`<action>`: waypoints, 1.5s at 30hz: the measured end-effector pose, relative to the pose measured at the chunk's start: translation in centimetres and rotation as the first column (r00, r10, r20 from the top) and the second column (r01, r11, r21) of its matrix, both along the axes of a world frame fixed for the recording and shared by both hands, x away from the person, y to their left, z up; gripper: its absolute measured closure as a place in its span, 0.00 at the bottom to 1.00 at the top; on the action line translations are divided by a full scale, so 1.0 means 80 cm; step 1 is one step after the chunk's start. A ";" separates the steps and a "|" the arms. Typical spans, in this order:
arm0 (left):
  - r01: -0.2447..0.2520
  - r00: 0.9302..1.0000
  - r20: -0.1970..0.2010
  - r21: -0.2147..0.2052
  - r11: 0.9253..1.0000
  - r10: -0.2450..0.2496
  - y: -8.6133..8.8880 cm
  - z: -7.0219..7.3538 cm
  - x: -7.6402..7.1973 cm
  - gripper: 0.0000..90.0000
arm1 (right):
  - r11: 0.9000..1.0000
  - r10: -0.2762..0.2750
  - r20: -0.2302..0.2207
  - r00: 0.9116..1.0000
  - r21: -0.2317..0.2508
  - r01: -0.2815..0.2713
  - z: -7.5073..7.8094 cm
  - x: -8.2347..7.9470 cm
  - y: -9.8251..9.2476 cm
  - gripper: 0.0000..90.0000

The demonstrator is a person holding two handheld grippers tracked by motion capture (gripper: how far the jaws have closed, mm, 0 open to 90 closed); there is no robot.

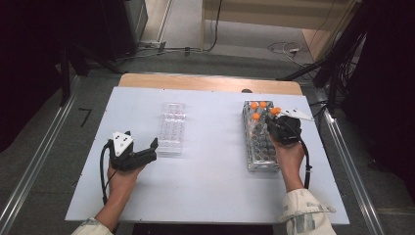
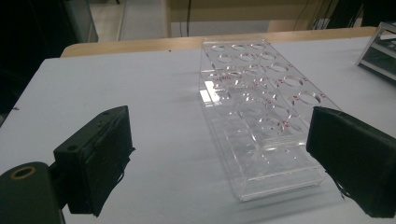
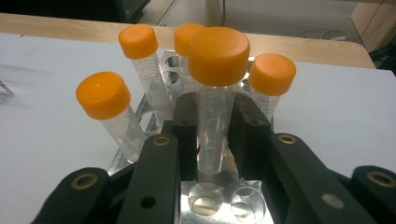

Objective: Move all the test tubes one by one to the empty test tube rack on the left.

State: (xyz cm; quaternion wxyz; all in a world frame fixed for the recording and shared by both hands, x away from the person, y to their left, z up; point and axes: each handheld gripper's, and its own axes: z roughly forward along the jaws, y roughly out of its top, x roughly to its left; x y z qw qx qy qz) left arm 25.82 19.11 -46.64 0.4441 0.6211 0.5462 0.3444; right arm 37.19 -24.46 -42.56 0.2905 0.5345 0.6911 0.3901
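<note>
At the right side of the white table (image 1: 205, 196), the right claw (image 3: 214, 135) is clamped on a clear plastic tube (image 3: 212, 140) with a ribbed orange screw cap, lifted just above the shiny metal rack (image 3: 219, 198). Four more orange-capped tubes (image 3: 109, 112) crowd closely around it at the rack's far end. Near the table's middle, the left claw (image 2: 219, 149) stands wide open and empty around the near end of a clear plastic rack (image 2: 261, 116) with round holes.

Clear orange-capped tube (image 3: 215, 93) upright above metal rack (image 3: 219, 198); gripped.
</note>
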 end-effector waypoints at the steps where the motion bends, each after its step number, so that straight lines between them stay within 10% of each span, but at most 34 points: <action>1: 0.001 1.000 0.001 -0.001 1.000 -0.001 0.000 0.000 0.000 0.08 | 1.000 0.001 0.001 1.000 -0.001 -0.001 0.001 -0.001 -0.001 0.80; 25: 0.002 1.000 0.002 0.000 1.000 -0.002 -0.001 0.001 -0.001 0.08 | 0.999 0.040 0.071 0.997 0.032 -0.042 0.048 -0.031 -0.009 0.80; 45: 0.011 1.000 0.007 -0.001 1.000 -0.011 -0.004 0.002 0.000 0.08 | 0.983 0.181 0.056 0.982 0.023 -0.183 0.062 -0.067 0.025 0.80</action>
